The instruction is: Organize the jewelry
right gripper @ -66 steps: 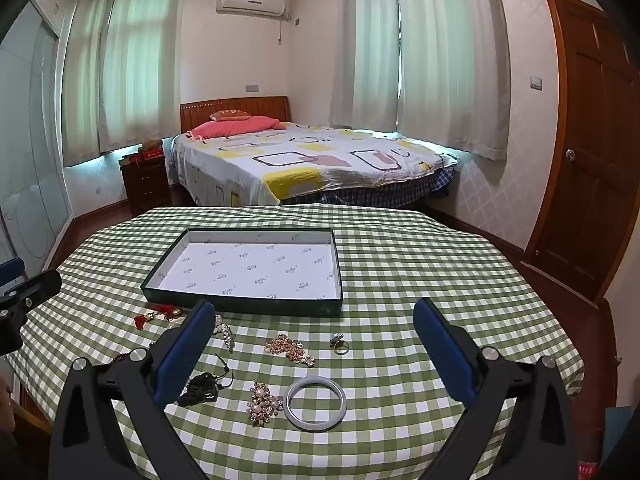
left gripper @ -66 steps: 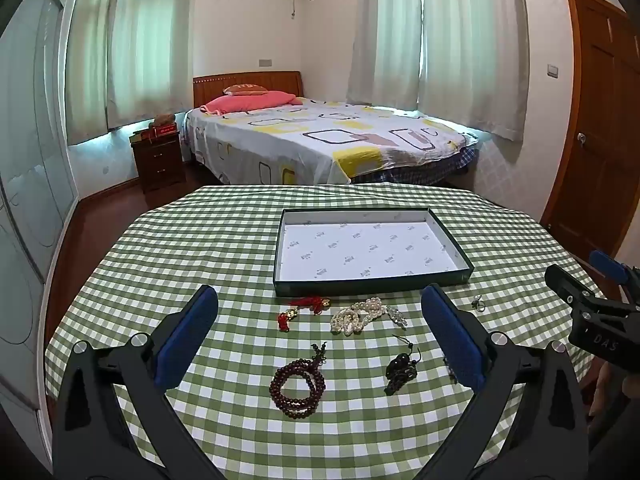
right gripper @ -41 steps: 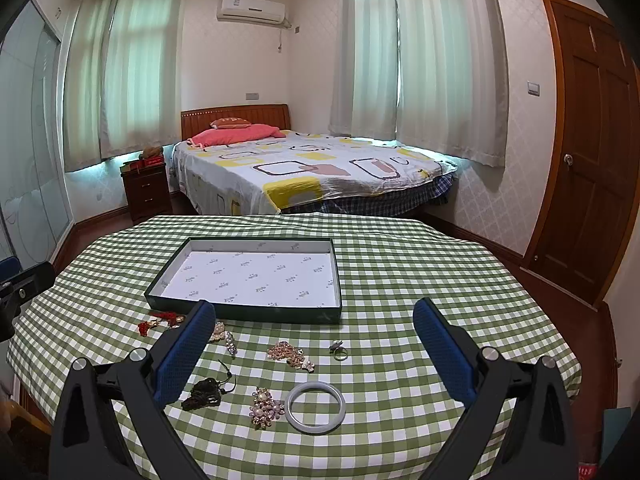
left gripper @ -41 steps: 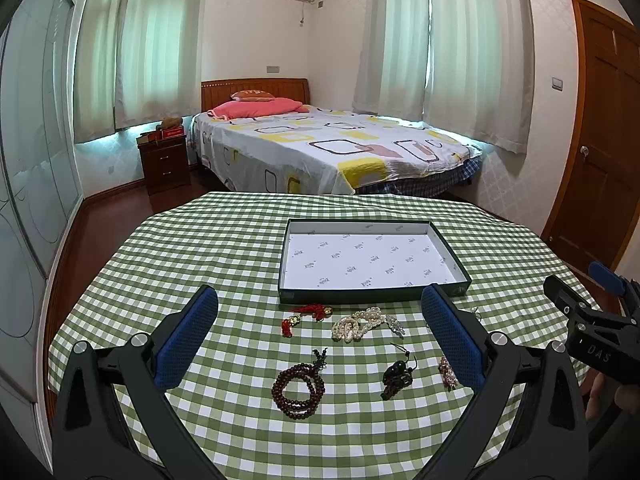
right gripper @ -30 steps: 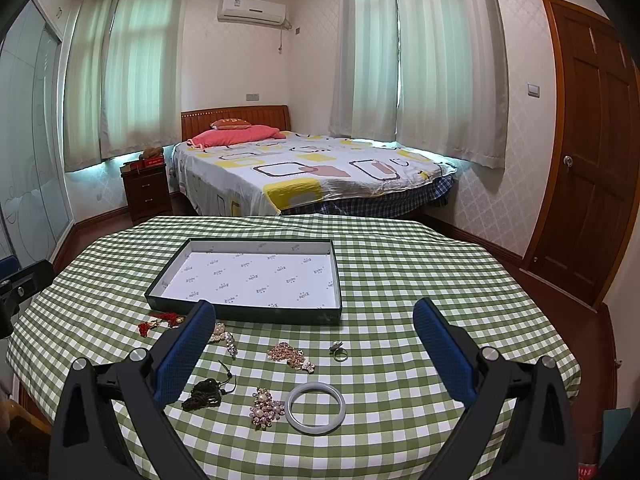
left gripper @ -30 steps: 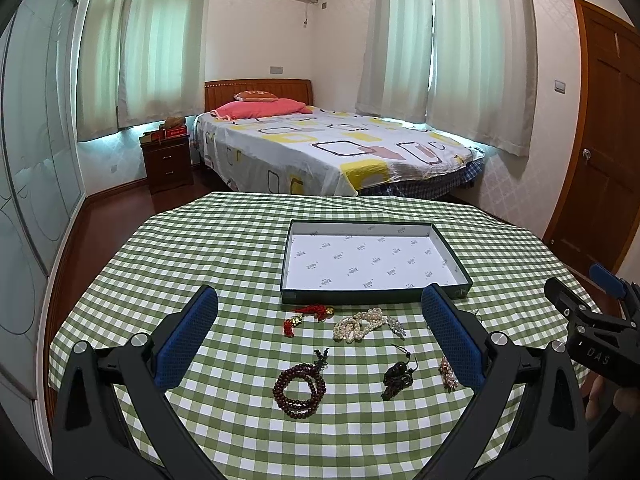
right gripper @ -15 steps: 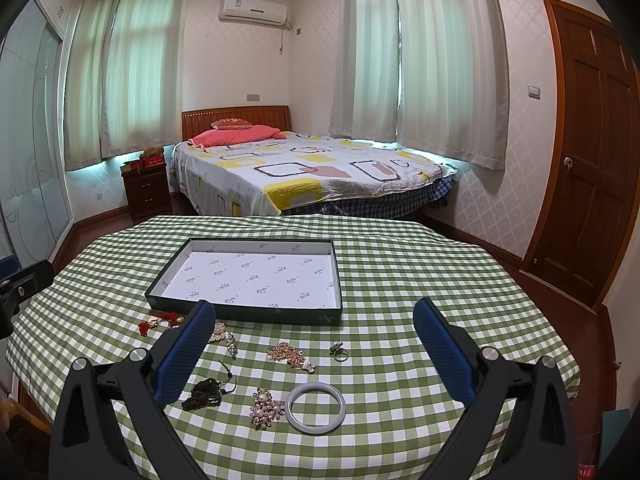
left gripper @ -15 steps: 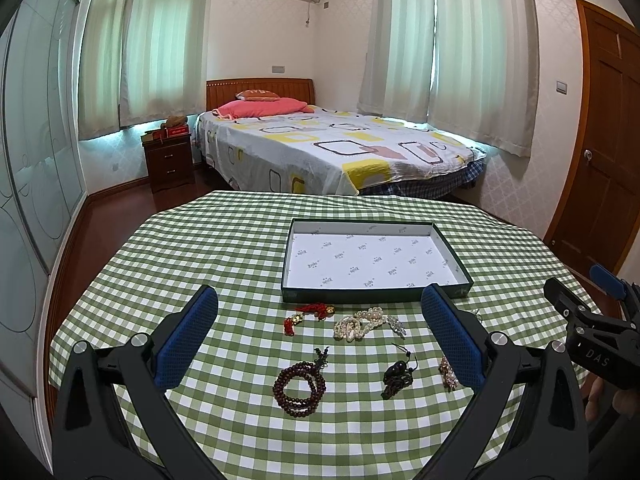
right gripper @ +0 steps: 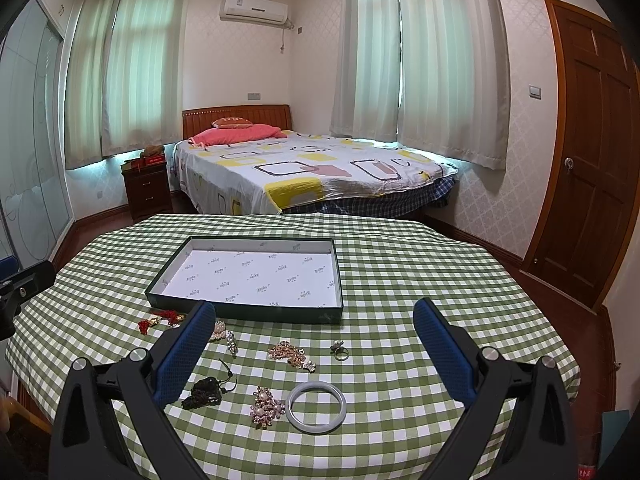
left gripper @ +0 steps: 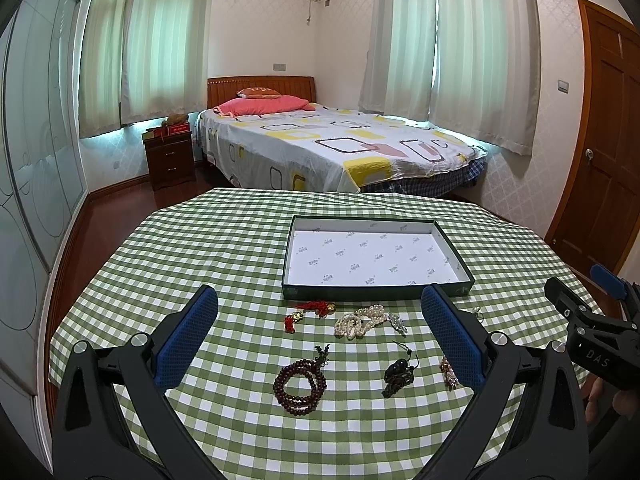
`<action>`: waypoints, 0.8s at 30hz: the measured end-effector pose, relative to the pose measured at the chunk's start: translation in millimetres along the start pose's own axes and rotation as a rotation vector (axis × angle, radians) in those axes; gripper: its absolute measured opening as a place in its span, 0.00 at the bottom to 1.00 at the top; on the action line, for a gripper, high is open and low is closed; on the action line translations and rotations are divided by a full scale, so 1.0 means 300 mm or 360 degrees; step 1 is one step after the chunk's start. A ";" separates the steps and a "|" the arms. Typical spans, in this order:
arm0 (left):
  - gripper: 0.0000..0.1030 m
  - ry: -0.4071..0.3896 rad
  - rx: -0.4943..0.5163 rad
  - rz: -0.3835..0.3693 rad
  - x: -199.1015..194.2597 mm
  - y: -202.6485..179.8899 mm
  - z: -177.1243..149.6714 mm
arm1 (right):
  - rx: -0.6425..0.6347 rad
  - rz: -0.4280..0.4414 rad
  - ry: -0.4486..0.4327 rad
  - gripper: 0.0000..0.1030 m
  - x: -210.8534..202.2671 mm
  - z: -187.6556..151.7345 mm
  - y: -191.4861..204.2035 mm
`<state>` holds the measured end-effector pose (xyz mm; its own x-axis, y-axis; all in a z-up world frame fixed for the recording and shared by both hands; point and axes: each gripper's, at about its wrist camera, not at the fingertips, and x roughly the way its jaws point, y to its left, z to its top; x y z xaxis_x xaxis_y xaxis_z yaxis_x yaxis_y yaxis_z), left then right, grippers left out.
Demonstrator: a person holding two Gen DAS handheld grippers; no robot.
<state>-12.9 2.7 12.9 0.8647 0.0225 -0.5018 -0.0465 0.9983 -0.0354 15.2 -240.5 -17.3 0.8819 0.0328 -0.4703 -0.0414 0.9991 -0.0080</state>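
Note:
An empty dark green tray point(left gripper: 376, 291) point(right gripper: 244, 312) with white lining sits mid-table. Loose jewelry lies in front of it: a dark red bead bracelet point(left gripper: 299, 387), red tassel charm point(left gripper: 308, 310) point(right gripper: 160, 320), pearl string point(left gripper: 360, 322), black pendant point(left gripper: 398, 372) point(right gripper: 204, 394), pale jade bangle point(right gripper: 316, 402), pearl brooch point(right gripper: 266, 400), gold rhinestone piece point(right gripper: 290, 354) and ring point(right gripper: 340, 350). My left gripper point(left gripper: 320, 334) is open and empty above the bracelet. My right gripper point(right gripper: 314, 340) is open and empty above the bangle.
The round table has a green checked cloth point(left gripper: 224, 248) whose edges drop off on all sides. A bed point(left gripper: 332, 148), nightstand point(left gripper: 170, 160) and wooden door point(right gripper: 592, 152) stand beyond it. The right gripper's body shows at the left view's right edge point(left gripper: 596, 344).
Both views have tilted up slightly since the oldest frames, then held still. No jewelry has moved and both grippers stay open.

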 end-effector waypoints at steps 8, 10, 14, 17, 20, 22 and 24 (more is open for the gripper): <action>0.96 0.0002 0.0001 -0.0002 0.000 -0.001 -0.001 | -0.0002 0.0000 -0.0001 0.94 0.000 -0.004 0.005; 0.96 0.0004 0.0002 -0.0001 0.000 0.000 -0.005 | -0.0004 0.0002 0.0001 0.94 0.001 -0.004 0.005; 0.96 0.0007 0.0001 0.0002 0.001 0.002 -0.012 | -0.0003 0.0002 0.0002 0.94 0.001 -0.004 0.006; 0.96 0.0011 -0.0001 0.0004 0.002 0.004 -0.013 | -0.0004 0.0003 0.0002 0.94 0.001 -0.005 0.006; 0.96 0.0012 -0.0001 0.0005 0.003 0.004 -0.013 | -0.0004 0.0004 0.0002 0.94 0.003 -0.004 0.005; 0.96 0.0013 -0.0001 0.0005 0.003 0.004 -0.014 | -0.0004 0.0003 0.0001 0.94 0.001 -0.006 0.007; 0.96 0.0014 -0.0002 0.0005 0.004 0.004 -0.013 | -0.0003 0.0004 0.0004 0.94 0.001 -0.006 0.005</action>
<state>-14.0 3.6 8.8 0.8601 0.0250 -0.5094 -0.0499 0.9981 -0.0352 14.8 -238.9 -19.0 0.8806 0.0355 -0.4724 -0.0449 0.9990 -0.0086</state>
